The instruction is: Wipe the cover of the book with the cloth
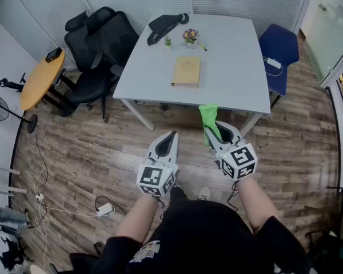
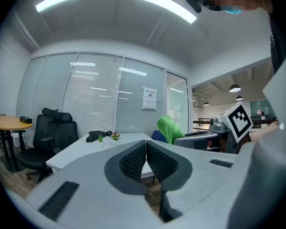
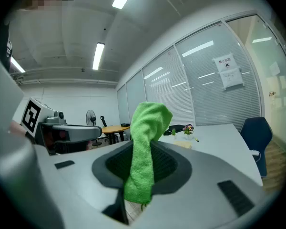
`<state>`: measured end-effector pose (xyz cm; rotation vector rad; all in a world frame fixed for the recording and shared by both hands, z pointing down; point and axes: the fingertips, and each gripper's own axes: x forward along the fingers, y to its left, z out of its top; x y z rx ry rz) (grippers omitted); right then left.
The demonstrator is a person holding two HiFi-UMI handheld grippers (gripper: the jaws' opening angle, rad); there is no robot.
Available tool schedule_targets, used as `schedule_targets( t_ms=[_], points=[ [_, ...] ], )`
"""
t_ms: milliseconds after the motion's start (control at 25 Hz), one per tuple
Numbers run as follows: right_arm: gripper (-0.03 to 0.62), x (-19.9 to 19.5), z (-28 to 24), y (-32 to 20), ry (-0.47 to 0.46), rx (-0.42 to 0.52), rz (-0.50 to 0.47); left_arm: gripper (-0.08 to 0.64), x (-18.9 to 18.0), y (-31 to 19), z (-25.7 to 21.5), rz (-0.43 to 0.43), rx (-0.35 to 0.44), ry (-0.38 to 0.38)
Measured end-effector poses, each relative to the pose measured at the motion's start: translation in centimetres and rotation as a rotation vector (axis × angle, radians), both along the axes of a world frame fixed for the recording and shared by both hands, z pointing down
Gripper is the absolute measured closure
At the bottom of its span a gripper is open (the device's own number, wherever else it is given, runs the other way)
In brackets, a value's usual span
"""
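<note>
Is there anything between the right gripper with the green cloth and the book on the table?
Nothing visible does. The right gripper holds the cloth short of the table; the book lies alone, with the plants and black bag beyond it.

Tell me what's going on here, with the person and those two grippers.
A person stands a little back from the white table, holding a gripper in each hand. The right gripper is shut on a green cloth, which hangs out of its jaws. The left gripper is shut and empty. The book lies closed on the table with neither gripper near it, so wiping has not begun.
</note>
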<state>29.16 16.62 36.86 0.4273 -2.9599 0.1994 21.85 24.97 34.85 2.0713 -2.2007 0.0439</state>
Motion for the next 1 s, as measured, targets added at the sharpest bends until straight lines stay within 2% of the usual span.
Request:
schedule_targets(
  t_ms=[440,800,880,1000],
  points=[
    [0.494,-1.0,0.2,0.1,-0.003,-0.009,0.003,0.552,-1.0,0.1,0.1,0.002,-0.007,0.003],
    [0.491,-2.9,-0.5,-0.7,-0.024,-0.011,0.034,0.547,-3.1,-0.7,0.0,0.029,-0.017,-0.007],
    [0.491,-3.7,-0.5,-1.0,-0.024,-0.011,0.042,0.484,-4.0,-0.9,0.1,0.035,-0.016,-0.003],
    [0.491,-5.0,-0.4,-1.4,-0.016,-0.009,0.055,0.447,-5.5,-1.3,0.4,0.048,-0.013,0.004]
  ],
)
